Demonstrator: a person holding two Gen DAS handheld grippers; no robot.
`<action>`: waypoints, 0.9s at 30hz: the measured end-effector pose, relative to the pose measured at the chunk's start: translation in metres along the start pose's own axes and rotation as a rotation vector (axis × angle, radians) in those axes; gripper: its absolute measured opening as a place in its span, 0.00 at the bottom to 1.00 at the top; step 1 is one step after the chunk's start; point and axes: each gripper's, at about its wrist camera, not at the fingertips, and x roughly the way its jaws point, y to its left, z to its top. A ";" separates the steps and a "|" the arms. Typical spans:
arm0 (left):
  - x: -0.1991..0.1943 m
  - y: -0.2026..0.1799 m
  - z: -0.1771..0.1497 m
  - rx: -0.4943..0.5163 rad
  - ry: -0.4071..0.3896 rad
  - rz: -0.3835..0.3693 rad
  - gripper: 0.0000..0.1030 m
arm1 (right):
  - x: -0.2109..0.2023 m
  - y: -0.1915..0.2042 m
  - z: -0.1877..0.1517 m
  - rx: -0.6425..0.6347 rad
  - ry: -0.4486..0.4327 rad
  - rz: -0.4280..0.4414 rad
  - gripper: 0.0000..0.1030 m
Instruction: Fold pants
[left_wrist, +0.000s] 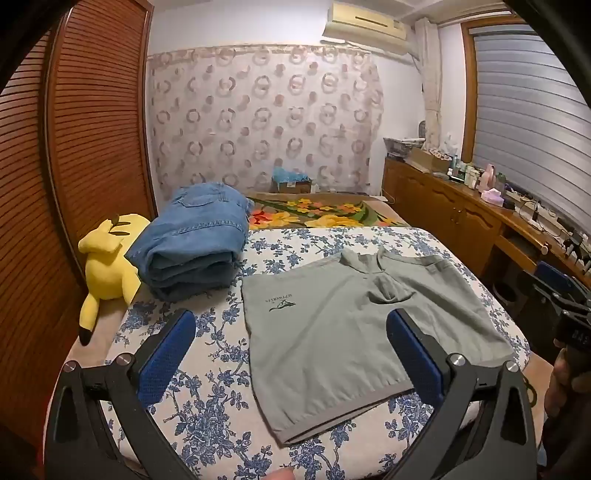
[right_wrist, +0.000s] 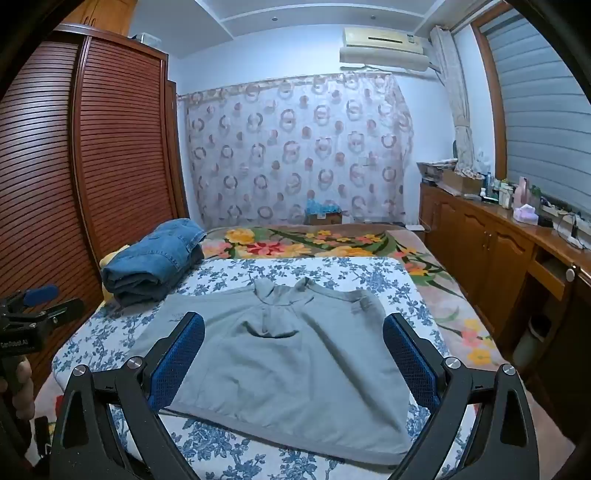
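pants (left_wrist: 354, 332): lying flat on bed (left_wrist: 207, 406), near front edge, centre-right
folded jeans (left_wrist: 192, 243): sitting on bed, behind & left of pants, apart from them
plush toy (left_wrist: 107, 266): lying at bed's left edge, touching jeans' left side
wardrobe (left_wrist: 92, 129): standing left of bed
surface (left_wrist: 461, 192): running along right wall w/ bottles on it
curtain (left_wrist: 258, 118): hanging behind bed

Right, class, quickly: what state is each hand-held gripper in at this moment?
Left hand-held gripper: open, holding nothing, above the grey-green cotton garment.
Right hand-held gripper: open, holding nothing, above the same garment.
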 end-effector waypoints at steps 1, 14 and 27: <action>0.000 0.000 0.000 0.000 -0.002 0.000 1.00 | 0.000 0.000 0.000 0.002 -0.001 0.001 0.95; -0.009 -0.002 0.005 0.016 -0.011 0.007 1.00 | -0.002 0.000 -0.001 0.006 0.001 0.008 0.95; -0.008 -0.003 0.003 0.019 -0.014 0.011 1.00 | -0.002 0.001 -0.001 0.007 -0.001 0.008 0.95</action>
